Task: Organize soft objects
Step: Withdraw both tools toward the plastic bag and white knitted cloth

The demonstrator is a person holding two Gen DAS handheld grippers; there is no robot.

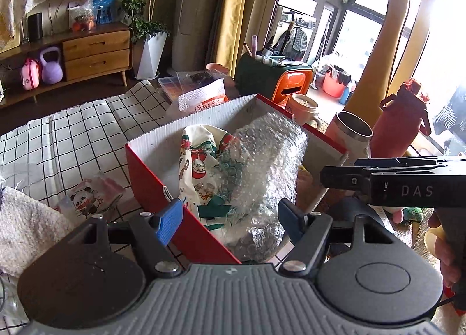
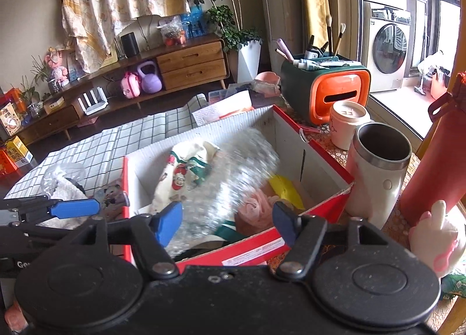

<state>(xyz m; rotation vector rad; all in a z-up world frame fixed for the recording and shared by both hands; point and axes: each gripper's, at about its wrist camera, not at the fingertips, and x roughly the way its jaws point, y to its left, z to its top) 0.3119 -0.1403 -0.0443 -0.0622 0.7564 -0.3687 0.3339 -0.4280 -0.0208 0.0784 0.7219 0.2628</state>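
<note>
1. Left gripper (image 1: 230,220): its blue pads stand wide apart with nothing clamped between them; it hangs over the near corner of the red box (image 1: 186,230), pointing down into it.
2. Right gripper (image 2: 227,222): likewise spread wide and empty, poised above the near long wall of the box, just to the right of the left gripper.
3. Bubble wrap (image 1: 262,172): a loose, blurred bundle lying in the box directly ahead of both grippers. Its long axis runs from the near wall toward the far wall, roughly in line with the way each gripper points. No pad touches it.
4. Printed cloth (image 1: 201,166): cream fabric with cartoon figures, crumpled against the bundle's left flank, on the left gripper's side.
5. Pink cloth (image 2: 256,209) and yellow item (image 2: 284,189): at the bundle's right flank in the right wrist view, on the right gripper's side.
6. Judgement: the bundle appears settled in the box. Items still outside lie to the left on the checked cloth (image 1: 87,131) covering the counter, namely a white fluffy towel (image 1: 26,224) and a panda-printed packet (image 1: 87,201); the left gripper is the nearer to these.
7. Beyond the right side of the box: a steel cup (image 2: 378,169) and a red bottle (image 2: 431,157), well clear of the bundle.
</note>
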